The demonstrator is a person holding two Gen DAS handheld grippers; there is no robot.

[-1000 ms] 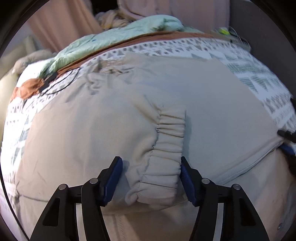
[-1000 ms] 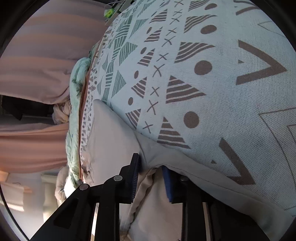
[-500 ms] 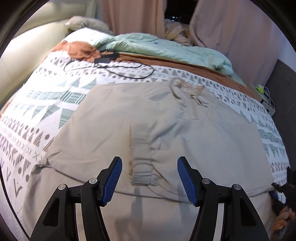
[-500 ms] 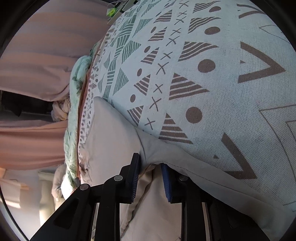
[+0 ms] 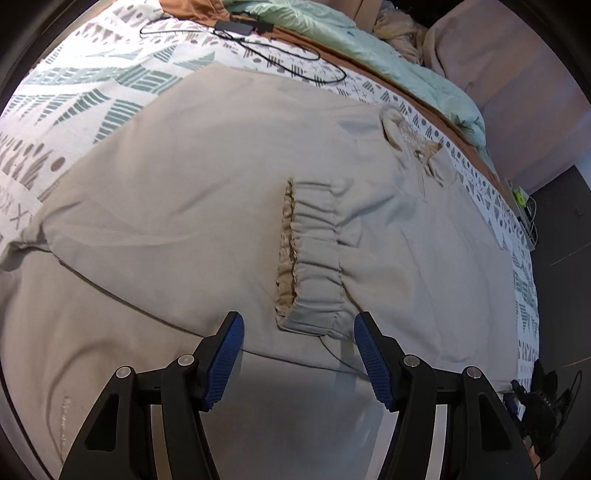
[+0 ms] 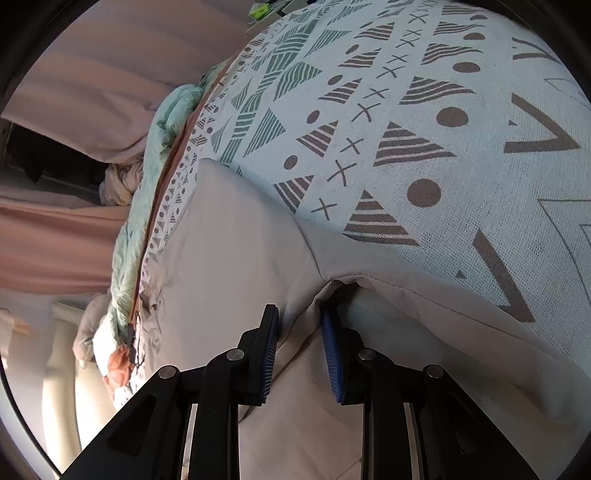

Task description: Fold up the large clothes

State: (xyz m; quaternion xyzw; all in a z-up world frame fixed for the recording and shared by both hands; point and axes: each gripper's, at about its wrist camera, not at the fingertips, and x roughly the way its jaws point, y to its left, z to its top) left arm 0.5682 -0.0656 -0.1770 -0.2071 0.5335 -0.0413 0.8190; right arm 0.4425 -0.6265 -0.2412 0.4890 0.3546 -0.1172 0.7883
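Note:
A large beige sweatshirt [image 5: 207, 192] lies spread flat on the patterned bedspread [image 5: 110, 85]. One sleeve is folded across the body, and its gathered cuff [image 5: 314, 269] lies just ahead of my left gripper [image 5: 299, 354]. The left gripper is open and empty, hovering above the garment. My right gripper [image 6: 299, 350] has its blue pads partly closed around a fold at the sweatshirt's [image 6: 229, 258] side edge, at the corner where it meets the bedspread [image 6: 424, 122]. The sweatshirt's neck opening [image 5: 410, 136] is at the far side.
A black cable and charger [image 5: 243, 29] lie on the bedspread beyond the garment. A mint green duvet [image 5: 369, 40] and pink curtains [image 5: 517, 74] are at the far end. Dark floor [image 5: 565, 221] lies past the bed's right edge.
My left gripper, open throughout, has swung over the garment, so the cuff now lies sideways just ahead of it. My right gripper's jaws have opened slightly around the fold.

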